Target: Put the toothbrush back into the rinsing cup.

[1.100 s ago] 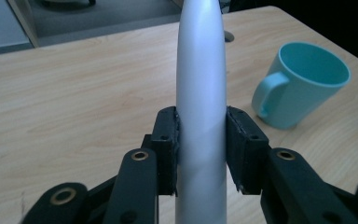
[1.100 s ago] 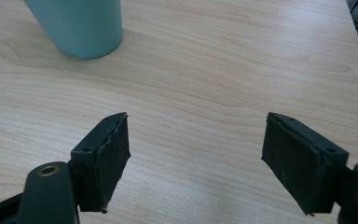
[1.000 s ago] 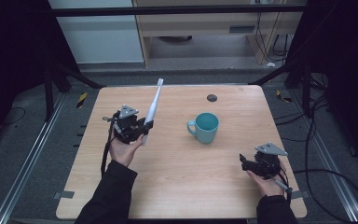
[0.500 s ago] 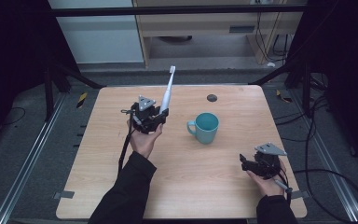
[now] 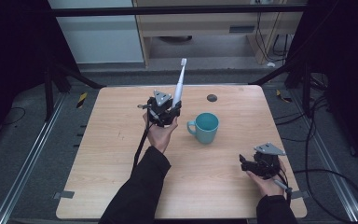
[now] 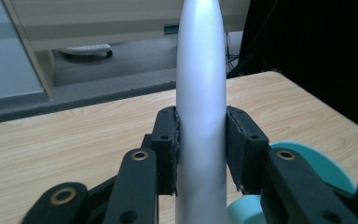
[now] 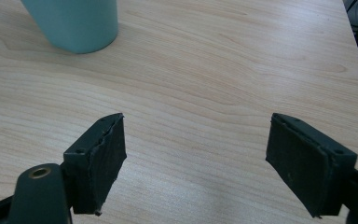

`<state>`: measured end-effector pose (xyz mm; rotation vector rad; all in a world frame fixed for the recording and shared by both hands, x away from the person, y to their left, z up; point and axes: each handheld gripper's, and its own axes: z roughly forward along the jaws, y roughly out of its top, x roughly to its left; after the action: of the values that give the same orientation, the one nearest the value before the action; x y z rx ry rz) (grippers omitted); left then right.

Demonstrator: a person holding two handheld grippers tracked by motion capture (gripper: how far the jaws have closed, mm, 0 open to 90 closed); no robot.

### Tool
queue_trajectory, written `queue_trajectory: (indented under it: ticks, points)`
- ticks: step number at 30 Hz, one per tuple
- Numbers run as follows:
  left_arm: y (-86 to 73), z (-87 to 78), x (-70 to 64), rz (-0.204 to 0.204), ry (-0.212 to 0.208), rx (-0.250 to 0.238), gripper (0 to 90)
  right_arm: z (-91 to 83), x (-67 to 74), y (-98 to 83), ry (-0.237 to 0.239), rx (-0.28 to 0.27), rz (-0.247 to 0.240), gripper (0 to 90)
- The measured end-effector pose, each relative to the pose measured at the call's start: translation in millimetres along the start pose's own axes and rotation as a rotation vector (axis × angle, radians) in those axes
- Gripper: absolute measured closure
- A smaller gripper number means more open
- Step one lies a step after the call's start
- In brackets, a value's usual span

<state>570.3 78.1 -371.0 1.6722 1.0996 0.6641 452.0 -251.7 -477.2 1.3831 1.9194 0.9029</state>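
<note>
High view: left gripper (image 5: 170, 113) pinches a white electric toothbrush (image 5: 179, 84) by its handle, brush head up and tilted away, just left of the teal mug (image 5: 205, 127) mid-bench (image 5: 102, 154). Left gripper view: jaws squeeze the handle (image 6: 201, 116) from both sides, mug rim below right. Right gripper (image 5: 254, 164) rests spread and empty near the front right corner. Likely step: drop the brush into the mug. Centre it over the opening, keep it near vertical, lower before releasing; a rim hit could tip the mug.
</note>
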Motion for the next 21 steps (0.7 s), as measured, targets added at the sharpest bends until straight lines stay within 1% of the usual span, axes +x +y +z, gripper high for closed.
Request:
queue_trajectory:
  ticks: [2,3,4,5,6,7,8,9,10,13,14,17,18,21]
  points:
    - [2.6,3.0,-3.6,0.0,-0.001,-0.008,66.0,-0.1,-0.1,0.0,0.002,0.001,0.003,19.7]
    - [5.0,4.7,-6.4,-0.004,-0.002,-0.02,66.0,-0.1,-0.3,-0.2,0.001,0.002,0.001,19.6]
    - [5.0,4.7,-6.4,-0.004,-0.002,-0.02,65.9,-0.1,-0.3,-0.2,0.001,0.002,0.001,19.6]
    - [6.4,5.6,-7.9,-0.01,-0.004,-0.03,65.9,-0.1,-0.5,-0.3,-0.001,0.002,0.001,19.6]
    - [8.5,7.7,-11.1,-0.015,-0.003,-0.04,65.9,0.0,-1.4,-2.3,-0.003,-0.017,0.006,20.2]
    - [8.5,7.7,-11.1,-0.015,-0.003,-0.04,65.9,0.0,-1.4,-2.3,-0.003,-0.017,0.006,20.2]
    - [9.5,9.0,-12.8,-0.014,-0.003,-0.044,65.9,-0.1,-1.7,-3.0,-0.001,-0.017,0.017,20.2]
    - [11.0,11.4,-16.0,-0.02,-0.01,-0.051,65.9,0.0,-2.8,-3.3,-0.007,-0.017,0.012,20.1]
    - [11.0,11.4,-16.0,-0.02,-0.01,-0.051,65.9,0.0,-2.8,-3.3,-0.007,-0.017,0.012,20.1]
    - [13.0,17.7,-24.7,-0.018,-0.02,-0.063,65.9,-0.5,-3.1,-3.3,-0.005,-0.02,0.02,19.6]
    - [13.0,17.7,-24.7,-0.018,-0.02,-0.063,65.9,-0.5,-3.1,-3.3,-0.005,-0.02,0.02,19.6]
    - [13.7,23.8,-32.4,-0.021,-0.031,-0.073,65.9,-0.1,-3.1,-3.3,-0.002,-0.018,0.022,19.1]
    - [13.7,23.8,-32.4,-0.021,-0.031,-0.073,66.0,-0.1,-3.1,-3.3,-0.002,-0.018,0.022,19.1]
    - [13.4,27.1,-38.7,-0.018,-0.038,-0.084,65.9,0.0,-3.9,-3.5,-0.001,-0.019,0.025,18.9]
